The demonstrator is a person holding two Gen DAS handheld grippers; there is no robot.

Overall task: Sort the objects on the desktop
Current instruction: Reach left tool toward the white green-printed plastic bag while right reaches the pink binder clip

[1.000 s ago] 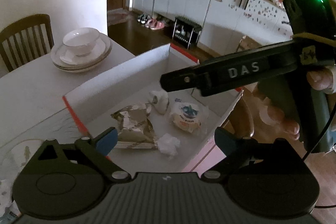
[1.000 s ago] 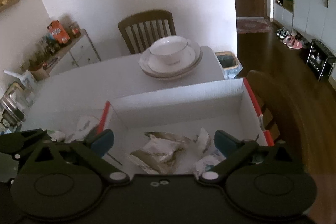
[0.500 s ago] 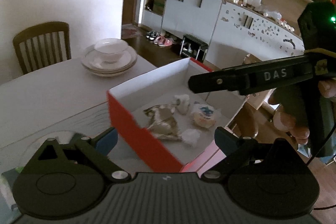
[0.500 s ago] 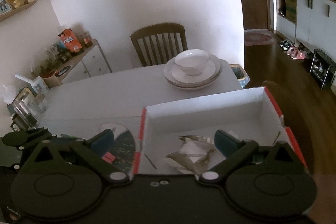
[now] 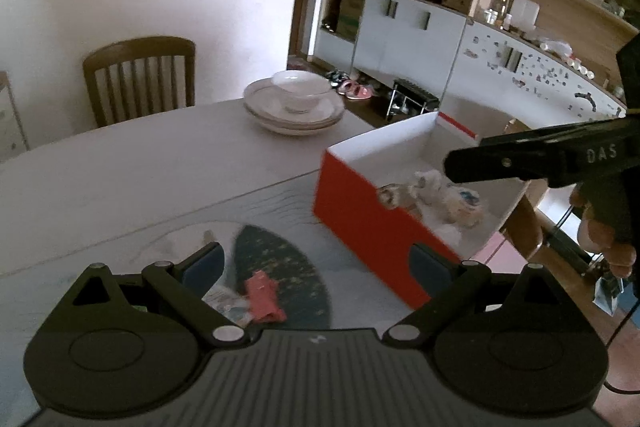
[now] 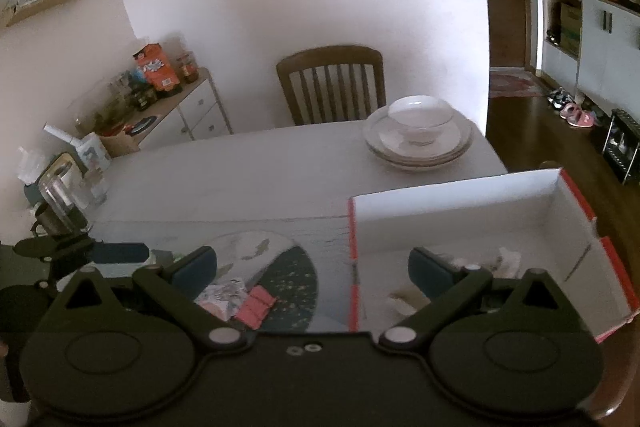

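Red box (image 5: pixel 372 227), open-topped with a white interior, stands on the table (image 5: pixel 140 171) at its right edge. Inside it we note crumpled wrappers (image 5: pixel 436 195), white and silvery, piled together; their print is too blurred to read.

Left of the box, on a dark round patch of the table mat (image 5: pixel 288 267), lies a small red packet (image 5: pixel 264 295) touching a pale printed wrapper (image 6: pixel 220 297). The wrapper's lettering is not legible.

Left tongs (image 5: pixel 316 263): jaws spread wide, nothing between them, hanging above the mat with the red packet just inside the left finger.

Right tongs (image 6: pixel 312 267): jaws likewise wide apart and empty, straddling the box's left wall, one finger over the mat and the other over the box interior. In the left wrist view we read "DAS" in pale letters on the right device's black arm (image 5: pixel 596 153), with a hand (image 5: pixel 600 231) gripping its handle.

Far side of the table: a white bowl (image 6: pixel 420 119) sits on stacked plates (image 6: pixel 416 147). A wooden chair (image 6: pixel 332 83) stands behind.
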